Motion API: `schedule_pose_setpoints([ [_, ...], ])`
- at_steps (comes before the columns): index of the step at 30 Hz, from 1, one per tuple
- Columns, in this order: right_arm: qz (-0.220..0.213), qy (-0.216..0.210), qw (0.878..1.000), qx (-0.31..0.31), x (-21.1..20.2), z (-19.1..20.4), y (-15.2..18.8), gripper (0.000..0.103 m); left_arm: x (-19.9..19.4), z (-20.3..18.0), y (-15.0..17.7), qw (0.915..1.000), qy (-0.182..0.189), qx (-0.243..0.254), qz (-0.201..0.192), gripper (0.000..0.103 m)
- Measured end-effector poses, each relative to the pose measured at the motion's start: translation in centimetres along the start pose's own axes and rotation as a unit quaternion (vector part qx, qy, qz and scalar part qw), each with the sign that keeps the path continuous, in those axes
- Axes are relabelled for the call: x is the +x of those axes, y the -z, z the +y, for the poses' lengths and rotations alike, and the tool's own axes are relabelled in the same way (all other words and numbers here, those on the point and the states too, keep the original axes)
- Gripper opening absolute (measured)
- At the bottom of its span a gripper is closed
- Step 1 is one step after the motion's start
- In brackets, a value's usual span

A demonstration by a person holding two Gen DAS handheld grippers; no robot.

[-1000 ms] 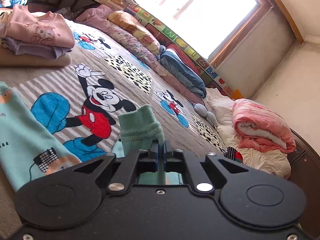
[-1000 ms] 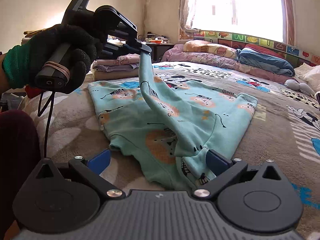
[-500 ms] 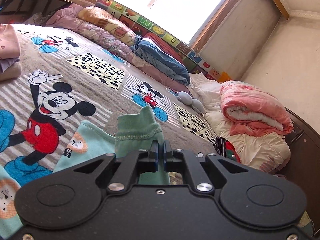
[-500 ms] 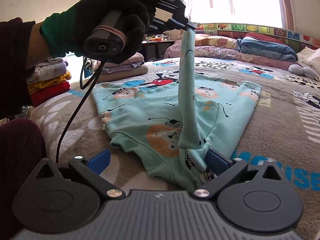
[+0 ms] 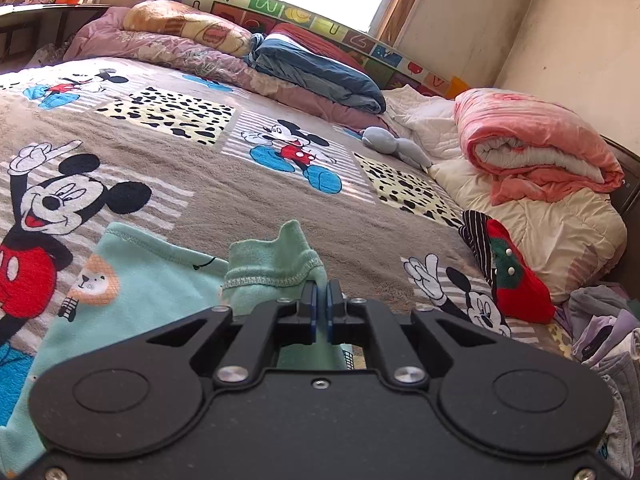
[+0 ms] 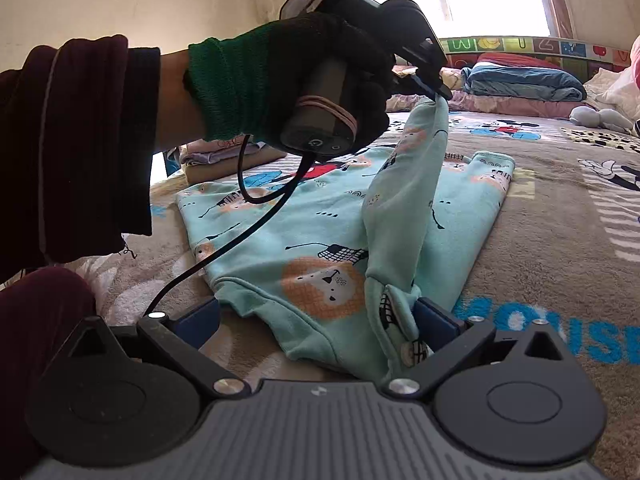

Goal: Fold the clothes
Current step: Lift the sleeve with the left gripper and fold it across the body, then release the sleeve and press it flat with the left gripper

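Observation:
A mint-green child's top with lion prints (image 6: pixel 304 240) lies flat on the Mickey Mouse bedspread (image 6: pixel 560 208). My left gripper (image 5: pixel 320 312) is shut on the cuff of its sleeve (image 5: pixel 272 268); in the right wrist view the left gripper (image 6: pixel 438 94) holds the sleeve (image 6: pixel 404 200) up over the body of the top. My right gripper (image 6: pixel 316 320) is open, low at the near edge of the top, its right finger (image 6: pixel 436 320) against the sleeve's base.
A stack of folded clothes (image 6: pixel 224 156) sits behind the top. Rolled quilts and pillows (image 5: pixel 320 68) line the window side. A pink rolled quilt (image 5: pixel 532 144), a red and striped garment (image 5: pixel 508 268) and a loose clothes heap (image 5: pixel 608 340) lie at the right.
My left gripper has carried the sleeve cuff to the right across the top and lower toward it. My right gripper has stayed open at the sleeve's base.

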State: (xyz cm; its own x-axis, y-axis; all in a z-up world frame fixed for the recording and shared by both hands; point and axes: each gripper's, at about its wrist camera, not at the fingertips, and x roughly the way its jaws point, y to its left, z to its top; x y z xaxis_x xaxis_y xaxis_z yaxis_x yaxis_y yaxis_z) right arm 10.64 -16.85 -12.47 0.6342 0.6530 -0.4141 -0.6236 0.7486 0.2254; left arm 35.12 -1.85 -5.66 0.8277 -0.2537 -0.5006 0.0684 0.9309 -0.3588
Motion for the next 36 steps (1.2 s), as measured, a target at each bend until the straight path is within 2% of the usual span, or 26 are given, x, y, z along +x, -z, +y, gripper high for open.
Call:
schedule_pose_setpoints([
  [8,0.005,0.005,1.0,0.022,0.6,-1.1,0.1,0.102,3.3,-1.9,1.2,0.9986,-0.02,0.044,0.021,0.001],
  [16,0.008,0.005,1.0,0.013,0.8,-0.9,0.1,0.103,5.7,-3.8,2.4,0.9919,-0.035,0.114,0.045,0.001],
  [21,0.013,0.013,1.0,-0.011,1.1,-0.2,0.2,0.103,6.8,-5.1,3.3,0.9829,-0.045,0.169,0.06,0.001],
  [27,0.026,0.035,0.996,-0.071,1.8,1.3,0.5,0.103,7.9,-6.4,4.0,0.9689,-0.059,0.229,0.072,0.001],
  [32,0.034,0.049,0.993,-0.099,2.3,2.2,0.8,0.103,8.9,-7.0,4.6,0.9592,-0.067,0.259,0.092,0.002],
  [33,0.035,0.051,0.993,-0.101,2.3,2.2,0.8,0.103,9.2,-7.0,4.7,0.9579,-0.062,0.262,0.101,0.003],
  [34,0.036,0.052,0.993,-0.102,2.4,2.3,0.8,0.103,9.5,-7.0,4.7,0.9573,-0.051,0.262,0.111,0.015],
  [36,0.037,0.054,0.993,-0.101,2.5,2.3,0.8,0.103,9.1,-6.6,4.1,0.9627,-0.033,0.244,0.113,0.026],
])
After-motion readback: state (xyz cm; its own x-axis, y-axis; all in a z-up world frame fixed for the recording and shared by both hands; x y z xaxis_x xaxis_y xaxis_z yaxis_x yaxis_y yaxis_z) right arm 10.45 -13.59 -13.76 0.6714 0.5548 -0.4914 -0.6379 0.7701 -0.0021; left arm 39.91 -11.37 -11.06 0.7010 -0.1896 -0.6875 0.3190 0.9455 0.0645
